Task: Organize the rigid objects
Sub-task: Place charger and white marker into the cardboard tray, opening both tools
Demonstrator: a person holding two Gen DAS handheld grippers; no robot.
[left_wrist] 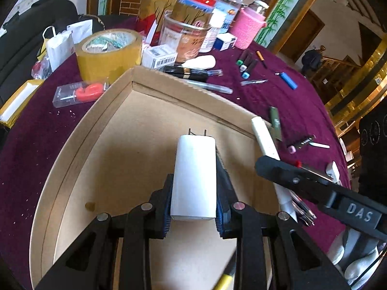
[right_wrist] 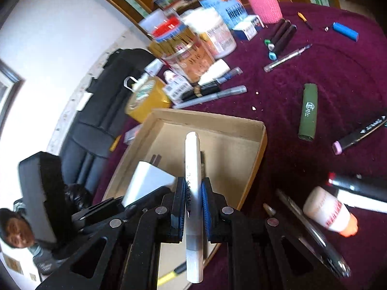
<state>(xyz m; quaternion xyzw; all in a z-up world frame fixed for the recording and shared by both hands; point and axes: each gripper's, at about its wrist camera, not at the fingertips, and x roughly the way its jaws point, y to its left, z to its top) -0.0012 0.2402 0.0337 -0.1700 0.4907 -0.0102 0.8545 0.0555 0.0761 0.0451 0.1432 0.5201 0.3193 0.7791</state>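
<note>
A: What does the left wrist view show, reading from the left?

B: At upper left a roll of tan packing tape (left_wrist: 108, 53) stands on the maroon-covered worktop (left_wrist: 278, 96), just beyond the far corner of a shallow cardboard box (left_wrist: 79, 145). In mid-frame the left gripper (left_wrist: 193, 207) has its blue-padded fingers (left_wrist: 223, 193) clamped on a white plug-in charger (left_wrist: 194, 176), prongs pointing away, held over the box floor. At right the other gripper's black body reaches in with a white marker (left_wrist: 263, 137) over the box's right wall.

A: And the right wrist view?

B: The white charger (right_wrist: 147, 181) shows at lower left over the same box (right_wrist: 262, 142). In the centre the right gripper (right_wrist: 193, 203) is closed on the white marker (right_wrist: 193, 193), which runs lengthwise between its fingers (right_wrist: 206, 200) and juts past them at both ends, its far tip above the box interior.

A: What lies loose on the cloth?

B: Right of the box, a green lighter (right_wrist: 308, 112), a black marker with a pink cap (right_wrist: 360, 130) and, at lower right, a small white bottle with an orange cap (right_wrist: 329, 211). A blue lighter (right_wrist: 344, 31) rests at upper right.
</note>
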